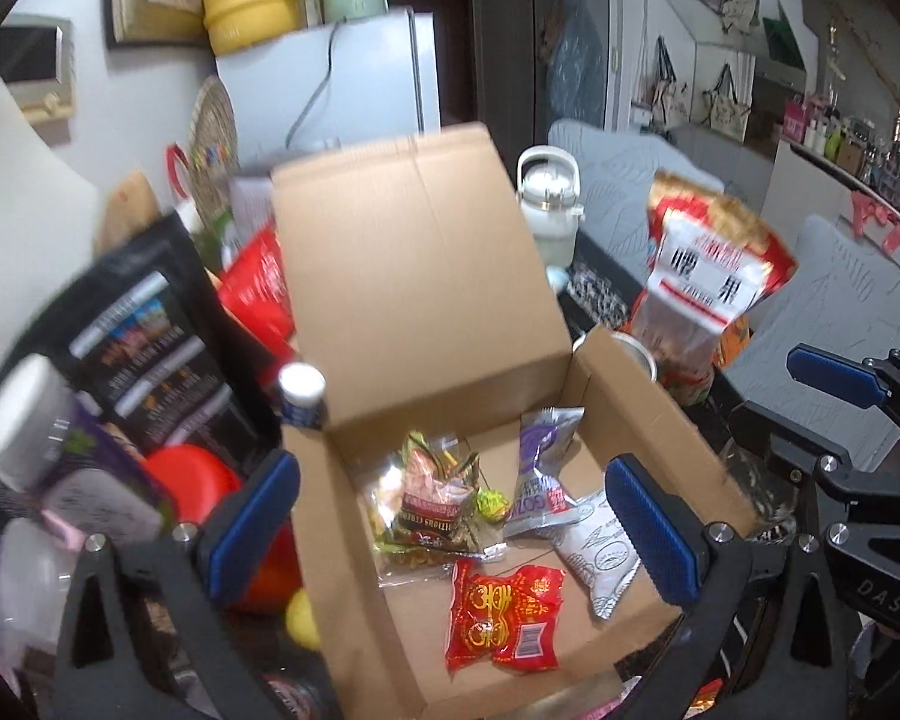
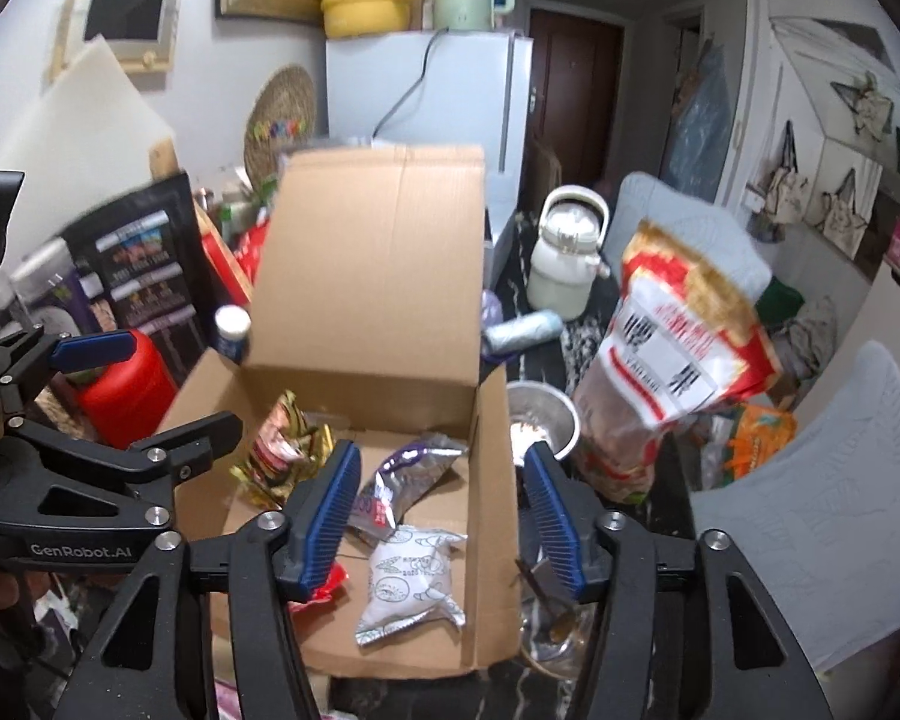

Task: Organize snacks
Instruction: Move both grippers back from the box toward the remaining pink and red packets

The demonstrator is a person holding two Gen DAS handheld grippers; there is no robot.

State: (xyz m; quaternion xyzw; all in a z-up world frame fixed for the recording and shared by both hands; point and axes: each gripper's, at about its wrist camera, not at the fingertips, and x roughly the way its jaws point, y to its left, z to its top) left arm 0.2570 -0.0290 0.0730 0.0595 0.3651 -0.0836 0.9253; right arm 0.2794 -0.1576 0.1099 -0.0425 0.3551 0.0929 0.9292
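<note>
Nearest the camera, the left tool (image 1: 450, 534) stood spread wide and empty above the cardboard box (image 1: 630, 384), whose raised lid left it ready for filling. Inside the box lay a red snack packet (image 1: 504, 618) and a silver packet (image 1: 594, 552). The right tool (image 2: 438, 516), partly open, gripped nothing over the box's right wall.

A box (image 1: 618, 384) sits at the centre of both views, its lid (image 1: 414, 264) standing up at the back. Inside lie four packets (image 1: 504, 618): one at lower centre, one right of it, two above. A large bag (image 1: 708, 276) stands right of the box, a kettle (image 1: 549, 204) behind it at upper centre. Left of the box stands a pouch (image 1: 144, 324), a jar (image 1: 300, 393) between them. The fridge (image 1: 342, 78) is behind, at top.
</note>
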